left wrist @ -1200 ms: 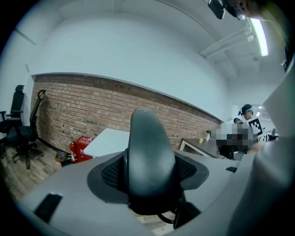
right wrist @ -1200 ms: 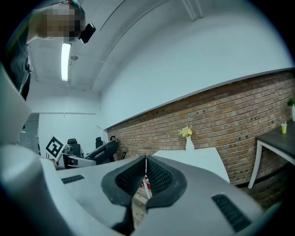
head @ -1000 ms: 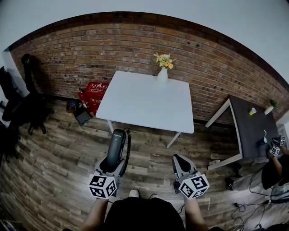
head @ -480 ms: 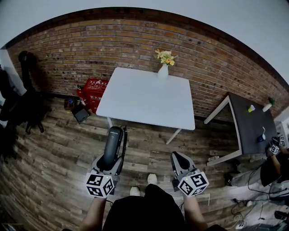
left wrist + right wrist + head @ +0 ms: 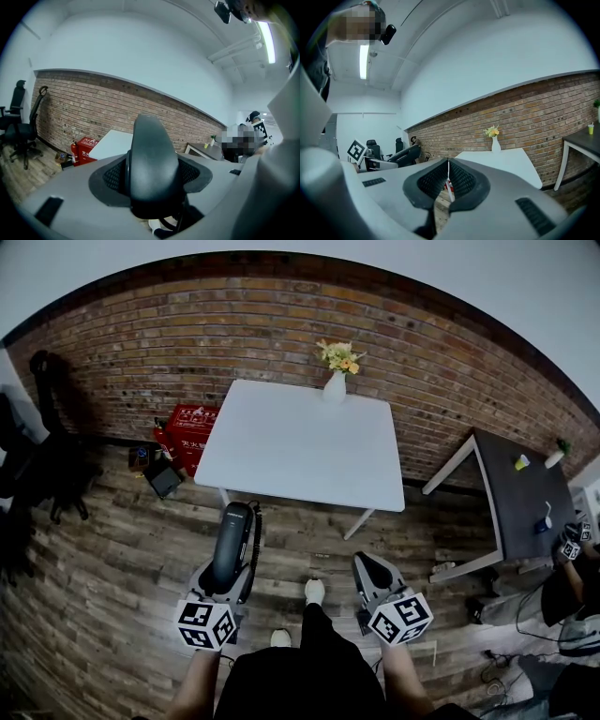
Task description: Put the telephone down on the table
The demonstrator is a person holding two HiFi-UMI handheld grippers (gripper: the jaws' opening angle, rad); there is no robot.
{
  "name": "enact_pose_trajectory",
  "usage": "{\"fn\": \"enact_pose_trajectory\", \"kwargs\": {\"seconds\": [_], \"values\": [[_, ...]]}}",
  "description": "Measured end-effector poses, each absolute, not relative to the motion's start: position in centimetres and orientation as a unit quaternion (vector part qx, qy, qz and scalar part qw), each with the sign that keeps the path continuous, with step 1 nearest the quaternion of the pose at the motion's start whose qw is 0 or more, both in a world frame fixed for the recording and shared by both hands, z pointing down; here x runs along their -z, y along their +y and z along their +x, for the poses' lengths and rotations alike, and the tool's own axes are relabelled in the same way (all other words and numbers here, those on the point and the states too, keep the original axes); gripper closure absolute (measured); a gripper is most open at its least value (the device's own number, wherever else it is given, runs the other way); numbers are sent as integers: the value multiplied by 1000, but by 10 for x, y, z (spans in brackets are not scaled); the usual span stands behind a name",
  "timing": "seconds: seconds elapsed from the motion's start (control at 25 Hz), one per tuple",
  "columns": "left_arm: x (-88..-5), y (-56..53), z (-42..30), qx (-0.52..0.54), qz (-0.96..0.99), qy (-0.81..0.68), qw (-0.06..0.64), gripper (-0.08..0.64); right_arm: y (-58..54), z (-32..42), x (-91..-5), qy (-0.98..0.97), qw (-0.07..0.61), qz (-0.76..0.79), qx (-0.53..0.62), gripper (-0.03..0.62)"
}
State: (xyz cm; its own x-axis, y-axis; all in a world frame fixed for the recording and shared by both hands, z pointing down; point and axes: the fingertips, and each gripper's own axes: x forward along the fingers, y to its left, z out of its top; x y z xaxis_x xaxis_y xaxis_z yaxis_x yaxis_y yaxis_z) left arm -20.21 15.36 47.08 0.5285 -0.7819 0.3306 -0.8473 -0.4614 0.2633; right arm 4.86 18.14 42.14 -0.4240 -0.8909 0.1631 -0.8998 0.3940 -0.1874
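Note:
A black telephone handset (image 5: 234,543) with a coiled cord sticks out of my left gripper (image 5: 225,570), whose jaws are shut on it, out over the wooden floor. In the left gripper view the handset (image 5: 152,164) fills the gap between the pads. My right gripper (image 5: 373,575) is shut with nothing in it; its pads meet in the right gripper view (image 5: 446,180). The white table (image 5: 300,442) stands ahead against the brick wall, its top bare except for a vase of flowers (image 5: 337,371) at the far edge. Both grippers are short of the table's near edge.
A red crate (image 5: 184,433) and dark items sit on the floor left of the table. Office chairs (image 5: 37,465) stand at far left. A dark table (image 5: 523,507) with small objects is at right, with a person (image 5: 572,587) beside it.
The view has shifted slightly closer to the table and a foot has stepped forward. The left gripper still holds the handset; the right stays shut.

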Motion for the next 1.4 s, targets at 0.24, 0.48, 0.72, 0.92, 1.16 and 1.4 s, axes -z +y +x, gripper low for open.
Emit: {"fn": "enact_pose_trajectory", "kwargs": {"seconds": [0.24, 0.48, 0.72, 0.92, 1.16, 1.4], "values": [[-475, 125, -193, -86, 848, -482, 204, 278, 146, 58, -429, -837, 20, 532, -131, 569], [-468, 82, -177, -82, 844, -491, 200, 279, 96, 71, -430, -845, 24, 518, -133, 569], [-460, 39, -151, -75, 841, -498, 198, 282, 44, 83, -425, -859, 22, 494, -132, 569], [-460, 9, -137, -75, 831, -511, 205, 282, 5, 94, -424, -869, 21, 476, -134, 569], [-456, -27, -111, -72, 820, -530, 203, 281, -40, 123, -426, -878, 17, 458, -136, 569], [-459, -59, -92, -71, 807, -551, 201, 282, -80, 142, -433, -889, 13, 437, -139, 569]]}}
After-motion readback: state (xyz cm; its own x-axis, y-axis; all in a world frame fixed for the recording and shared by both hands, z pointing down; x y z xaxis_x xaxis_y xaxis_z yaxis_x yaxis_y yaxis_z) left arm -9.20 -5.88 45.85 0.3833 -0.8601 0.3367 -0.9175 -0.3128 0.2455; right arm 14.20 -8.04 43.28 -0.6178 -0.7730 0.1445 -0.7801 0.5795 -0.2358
